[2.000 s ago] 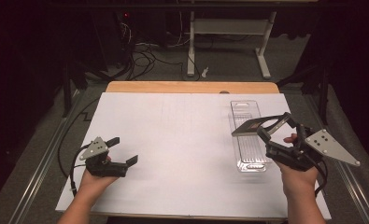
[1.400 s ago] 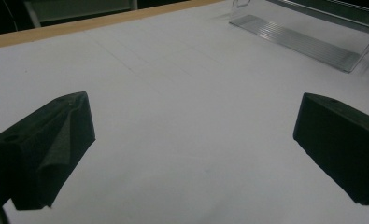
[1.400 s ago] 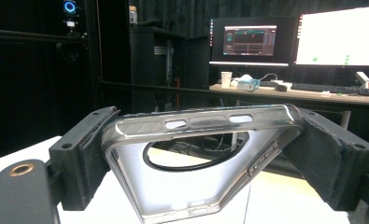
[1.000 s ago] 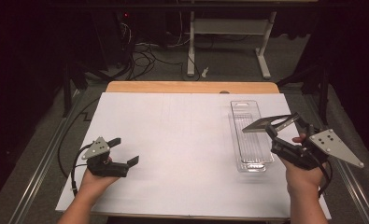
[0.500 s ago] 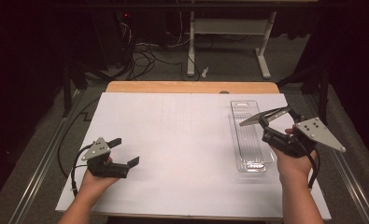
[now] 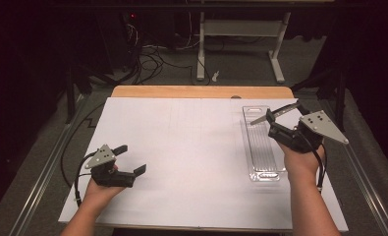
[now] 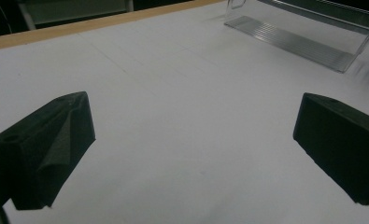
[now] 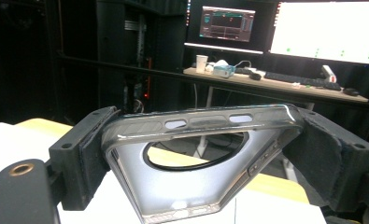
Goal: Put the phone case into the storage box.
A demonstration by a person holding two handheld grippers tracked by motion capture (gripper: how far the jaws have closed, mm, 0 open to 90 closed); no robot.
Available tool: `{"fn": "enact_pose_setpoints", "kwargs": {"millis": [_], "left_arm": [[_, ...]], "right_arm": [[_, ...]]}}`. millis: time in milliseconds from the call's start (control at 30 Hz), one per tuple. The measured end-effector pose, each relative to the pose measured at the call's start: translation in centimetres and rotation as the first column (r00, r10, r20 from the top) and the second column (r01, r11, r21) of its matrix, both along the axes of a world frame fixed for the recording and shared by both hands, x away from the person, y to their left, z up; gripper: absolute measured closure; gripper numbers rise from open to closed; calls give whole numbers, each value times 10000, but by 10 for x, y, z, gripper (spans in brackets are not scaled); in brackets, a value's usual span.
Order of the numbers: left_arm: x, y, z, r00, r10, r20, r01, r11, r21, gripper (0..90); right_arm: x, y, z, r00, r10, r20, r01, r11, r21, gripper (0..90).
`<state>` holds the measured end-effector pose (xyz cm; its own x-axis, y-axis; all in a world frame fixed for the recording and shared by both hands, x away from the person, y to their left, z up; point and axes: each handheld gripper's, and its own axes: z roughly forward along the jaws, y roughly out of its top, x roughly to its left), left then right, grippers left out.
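Two grippers: both mine, one in each hand, over the white table [image 6: 191, 162].
Right gripper [image 6: 280, 120]: jaws clamped on a clear phone case [image 6: 274, 114], pads pressing its two long edges.
Phone case, right gripper view: case [image 8: 196, 158] spans from one pad to the other, edge with the button cutouts up, round ring in its back facing the camera.
Phone case position: lifted off the table, tilted, hanging above the far end of the clear plastic tray [image 6: 263, 147], not touching it.
Right hand [image 6: 299, 157]: comes in from the near edge beside the tray's right side, gripper aimed to the far left.
Tray: long, narrow, ribbed floor, lying lengthwise on the right half of the table, far end near the wooden strip [image 6: 201, 91]; in the left gripper view it sits at the top right [image 7: 308, 32].
Left gripper [image 6: 125, 160]: jaws wide apart, nothing between them, just bare white table in the gap [image 7: 191, 140].
Left hand [image 6: 100, 189]: low on the near left of the table, well apart from tray and case.
Background, right gripper view: desk with lit monitors [image 8: 327, 30] and a paper cup [image 8: 201, 63] behind the case.
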<state>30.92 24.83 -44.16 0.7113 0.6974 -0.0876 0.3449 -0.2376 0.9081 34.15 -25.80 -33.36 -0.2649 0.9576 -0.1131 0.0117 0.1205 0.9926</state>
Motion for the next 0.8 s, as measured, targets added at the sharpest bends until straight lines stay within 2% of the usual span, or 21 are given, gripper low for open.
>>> {"fn": "enact_pose_setpoints", "kwargs": {"millis": [300,800], "left_arm": [[-1,0,0,10000,4,36,-4,10000,21,2],[-1,1,1,9999,17,103,-17,10000,-51,2]], "right_arm": [[15,5,0,9993,-380,-60,380,9992,-77,138],[44,11,-8,9921,-1050,-690,1036,9943,-233,138]]}}
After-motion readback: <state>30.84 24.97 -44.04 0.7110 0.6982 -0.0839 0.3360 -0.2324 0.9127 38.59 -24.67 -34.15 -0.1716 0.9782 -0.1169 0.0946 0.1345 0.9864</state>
